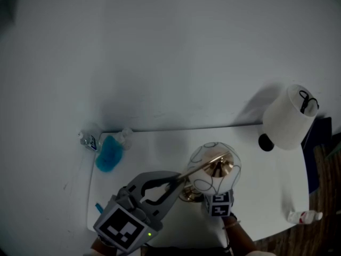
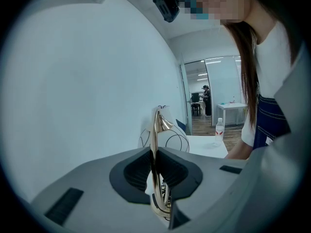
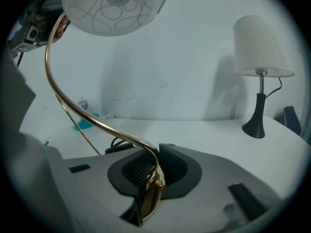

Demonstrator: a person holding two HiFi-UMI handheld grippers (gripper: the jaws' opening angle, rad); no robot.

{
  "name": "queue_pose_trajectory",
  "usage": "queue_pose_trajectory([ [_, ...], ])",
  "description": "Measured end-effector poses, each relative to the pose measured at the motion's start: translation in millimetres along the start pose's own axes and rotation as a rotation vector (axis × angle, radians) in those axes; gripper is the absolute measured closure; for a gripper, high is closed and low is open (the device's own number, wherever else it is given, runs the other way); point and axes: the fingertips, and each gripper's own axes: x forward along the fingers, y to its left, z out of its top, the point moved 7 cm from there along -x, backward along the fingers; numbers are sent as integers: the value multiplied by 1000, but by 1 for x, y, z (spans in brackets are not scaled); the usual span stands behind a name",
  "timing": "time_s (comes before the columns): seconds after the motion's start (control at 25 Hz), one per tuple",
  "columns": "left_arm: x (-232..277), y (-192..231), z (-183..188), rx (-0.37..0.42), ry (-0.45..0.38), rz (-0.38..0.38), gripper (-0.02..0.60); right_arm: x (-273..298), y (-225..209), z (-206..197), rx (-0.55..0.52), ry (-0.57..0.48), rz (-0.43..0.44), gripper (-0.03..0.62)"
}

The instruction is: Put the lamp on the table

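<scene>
The lamp has a round glass shade with a ring pattern and a curved gold stem. It stands over the near middle of the white table. My left gripper comes in from the lower left and is shut on the stem. The shade shows just beyond its jaws. My right gripper is shut on the gold stem low down by the lamp's gold base, with the shade overhead. In the head view only its marker cube shows below the shade.
A second lamp with a white shade and black base stands at the table's back right. A blue cloth and a small bottle lie at the back left. Another bottle lies near the front right edge. A wall runs behind.
</scene>
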Motion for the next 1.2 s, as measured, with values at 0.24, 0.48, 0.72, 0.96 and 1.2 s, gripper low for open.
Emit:
queue_pose_trajectory([
  [0.24,2,1,0,-1,-13,-6,545,1,0,-1,-3,-4,-2,548],
  [0.48,3,2,0,-12,-23,-7,545,2,0,-2,-1,-10,-2,548],
  [0.72,3,1,-1,-15,-15,-10,545,2,0,-2,-8,-15,-1,549],
  [0.96,3,1,-1,-12,-15,-3,545,2,0,-3,-11,-18,1,549],
  [1.2,2,1,-2,-11,-11,2,543,2,0,-3,-17,-19,2,548],
])
